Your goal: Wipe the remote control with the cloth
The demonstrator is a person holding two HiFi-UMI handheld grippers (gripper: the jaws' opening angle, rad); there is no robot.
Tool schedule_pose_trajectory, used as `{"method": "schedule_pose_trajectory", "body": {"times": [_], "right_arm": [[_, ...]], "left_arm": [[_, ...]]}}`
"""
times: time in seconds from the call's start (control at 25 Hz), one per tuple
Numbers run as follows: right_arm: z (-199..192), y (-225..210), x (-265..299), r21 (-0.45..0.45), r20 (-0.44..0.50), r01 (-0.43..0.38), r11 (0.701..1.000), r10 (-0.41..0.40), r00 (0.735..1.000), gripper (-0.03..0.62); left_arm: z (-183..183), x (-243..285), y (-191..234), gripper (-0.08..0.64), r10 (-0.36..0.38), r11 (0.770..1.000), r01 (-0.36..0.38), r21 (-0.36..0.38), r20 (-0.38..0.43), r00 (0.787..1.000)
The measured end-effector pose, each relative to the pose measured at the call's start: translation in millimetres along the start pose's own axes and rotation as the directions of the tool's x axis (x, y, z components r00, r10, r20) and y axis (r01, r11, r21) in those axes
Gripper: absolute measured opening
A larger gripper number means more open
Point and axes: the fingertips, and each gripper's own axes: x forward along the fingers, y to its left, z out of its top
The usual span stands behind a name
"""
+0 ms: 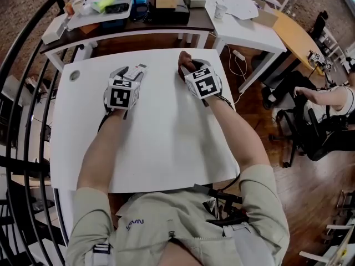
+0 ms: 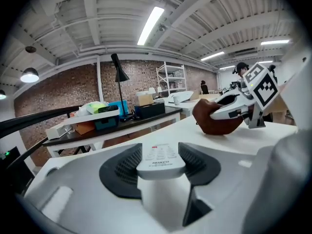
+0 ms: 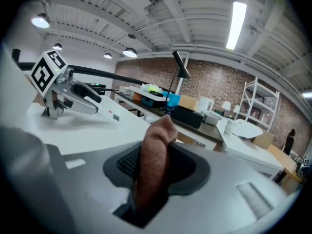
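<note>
Head view, left tongs [image 1: 131, 73] clamping remote control [image 2: 161, 159], right tongs [image 1: 186, 68] clamping cloth [image 3: 153, 172], white table [image 1: 166, 148] beneath

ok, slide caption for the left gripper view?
Left gripper clamps a white remote; across the white table, the right gripper holds a brown cloth.

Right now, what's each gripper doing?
Left gripper: closed on the remote control.
Right gripper: closed on the cloth.

The remote control [image 2: 161, 160] bears the brand HUAYU (small dark print near its closer end).
</note>
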Motion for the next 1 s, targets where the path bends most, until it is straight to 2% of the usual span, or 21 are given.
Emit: {"method": "schedule_pose_trajectory", "body": {"times": [0.36,0.48,0.68,0.88,1.0], "right_arm": [[-43.1,-0.6,16.0,0.024,-0.144,-0.034,0.999,0.037,0.989,0.130],[-49.8,1.8,17.5,0.029,-0.184,-0.035,0.999,0.040,0.982,0.133],[-45.0,15.3,17.3,0.068,-0.190,-0.088,0.994,0.100,0.977,0.150],[-48.2,11.2,17.7,0.081,-0.195,-0.085,0.993,0.099,0.976,0.185],[-52.1,4.1,14.8,0.106,-0.200,-0.069,0.992,0.089,0.976,0.250]], "left_arm": [[-17.9,15.6,-2.1,0.242,-0.011,1.000,0.014,0.022,-0.099,0.995],[-24.3,14.4,-0.2,0.242,0.000,1.000,0.005,0.028,-0.175,0.985],[-39.5,21.5,-5.5,0.244,-0.033,0.999,0.040,0.019,-0.290,0.956],[-42.0,23.4,-6.4,0.244,-0.039,0.999,0.042,0.003,-0.302,0.953],[-42.6,23.3,-7.0,0.252,-0.043,0.999,0.045,0.000,-0.299,0.953]]}}
